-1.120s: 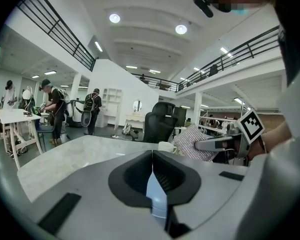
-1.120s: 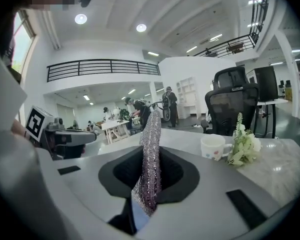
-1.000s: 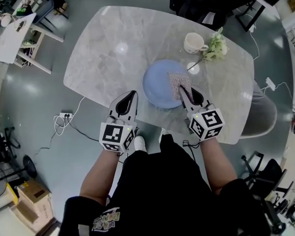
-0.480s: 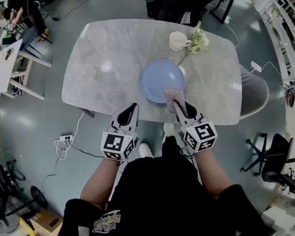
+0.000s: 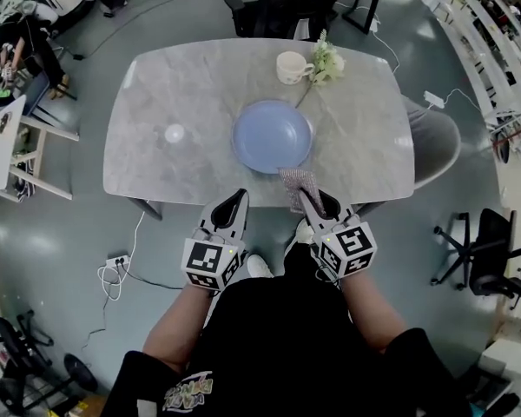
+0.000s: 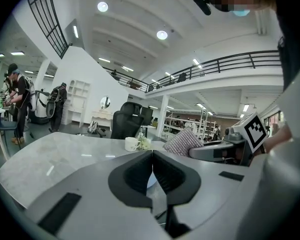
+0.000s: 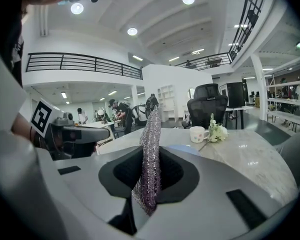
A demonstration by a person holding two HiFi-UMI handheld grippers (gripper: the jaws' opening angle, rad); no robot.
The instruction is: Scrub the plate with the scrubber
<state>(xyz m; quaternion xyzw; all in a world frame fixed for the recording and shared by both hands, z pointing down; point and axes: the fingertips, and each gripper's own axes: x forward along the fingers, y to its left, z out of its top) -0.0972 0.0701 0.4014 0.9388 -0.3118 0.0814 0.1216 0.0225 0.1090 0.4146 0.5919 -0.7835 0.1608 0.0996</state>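
The blue plate (image 5: 273, 136) lies in the middle of the grey marble table (image 5: 156, 168), nothing on it. My right gripper (image 5: 304, 195) hovers at the table's near edge, shut on the silvery scrubber (image 5: 297, 183), which stands up between its jaws (image 7: 151, 154). My left gripper (image 5: 234, 203) is shut and empty, level with the table's front edge and left of the right one; its jaws meet in the left gripper view (image 6: 152, 171). That view also shows the scrubber (image 6: 182, 142) to the right. Both grippers are short of the plate.
A white mug (image 5: 291, 67) and a sprig of white flowers (image 5: 326, 62) sit at the table's far side. A grey chair (image 5: 434, 150) stands right of the table, a black office chair (image 5: 286, 7) beyond it. Cables and a power strip (image 5: 115, 263) lie on the floor at left.
Both grippers have drawn back toward the person: the scrubber has come off the plate's right part to the table's near edge. The left gripper also pulled back. The head view has shifted.
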